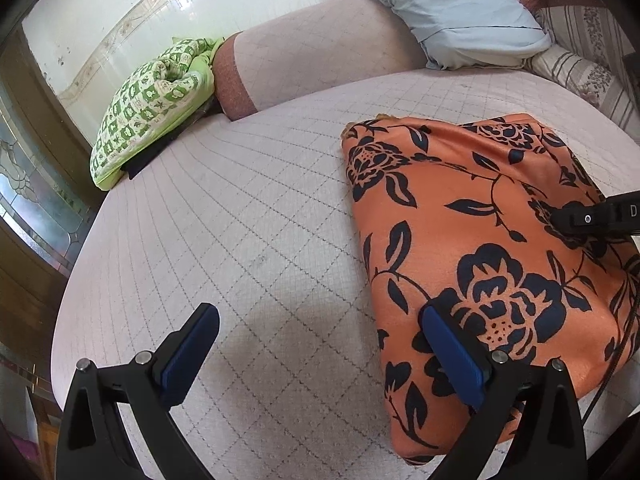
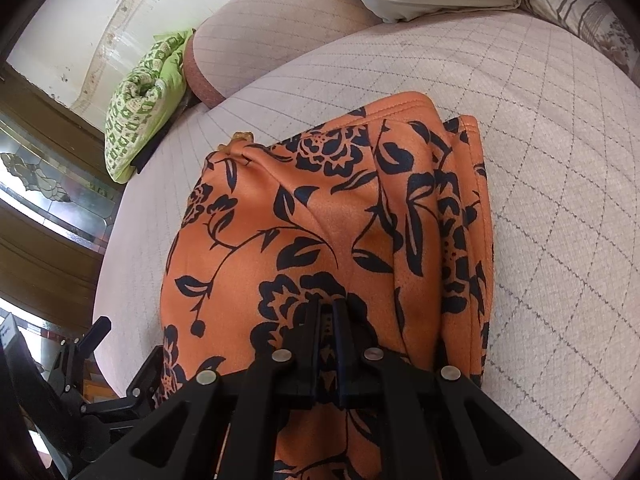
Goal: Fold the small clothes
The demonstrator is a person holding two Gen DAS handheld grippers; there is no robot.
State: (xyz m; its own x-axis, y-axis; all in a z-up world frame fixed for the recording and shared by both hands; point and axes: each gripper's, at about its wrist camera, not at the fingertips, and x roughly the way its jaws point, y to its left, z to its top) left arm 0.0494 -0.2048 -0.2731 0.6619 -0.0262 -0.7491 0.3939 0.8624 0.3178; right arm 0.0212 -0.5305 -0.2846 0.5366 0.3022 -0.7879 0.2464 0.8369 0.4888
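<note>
An orange garment (image 1: pixel 480 216) with a black flower print lies folded on the quilted pale bed cover (image 1: pixel 248 216). In the left wrist view my left gripper (image 1: pixel 322 340) stands open wide. Its right finger (image 1: pixel 452 356) hangs over the garment's near left edge, its left finger is over bare cover, and nothing is between them. In the right wrist view my right gripper (image 2: pixel 330 308) is shut, its tips resting on the middle of the garment (image 2: pixel 320 216). I cannot make out whether a pinch of cloth sits between them. The garment's folded layers stack along its right side.
A green patterned cloth bundle (image 1: pixel 152 100) lies at the far left by a quilted bolster (image 1: pixel 320 48). A light blue pillow (image 1: pixel 460 8) and a striped floral pillow (image 1: pixel 580 68) sit at the back right. The bed's edge curves along the left, with a wooden glazed door (image 1: pixel 28 184) beyond.
</note>
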